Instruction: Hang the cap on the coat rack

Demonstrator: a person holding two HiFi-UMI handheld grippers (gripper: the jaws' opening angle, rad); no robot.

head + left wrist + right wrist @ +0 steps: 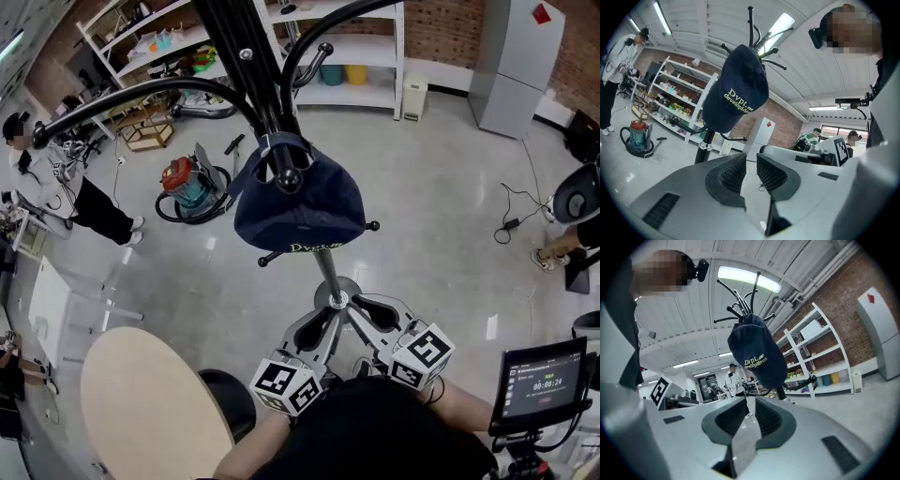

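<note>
A dark navy cap [298, 206] with pale lettering hangs on a hook of the black coat rack [328, 272], crown up and brim drooping. Neither gripper touches it. Both grippers sit low by the rack's pole, close to my body. The left gripper [319, 328] has a narrow gap between its ribbed pads and nothing in it. The right gripper [375, 314] looks the same, slightly parted and empty. In the left gripper view the cap [738, 89] hangs well above that gripper [751, 168]. In the right gripper view the cap [757, 355] is above and beyond that gripper [751, 411].
A round beige table [155, 403] stands at my lower left. A red and teal vacuum cleaner [187, 186] sits on the floor beyond the rack. White shelves [347, 56] line the back wall. A person [56, 183] stands far left. A tablet screen [544, 375] is at my right.
</note>
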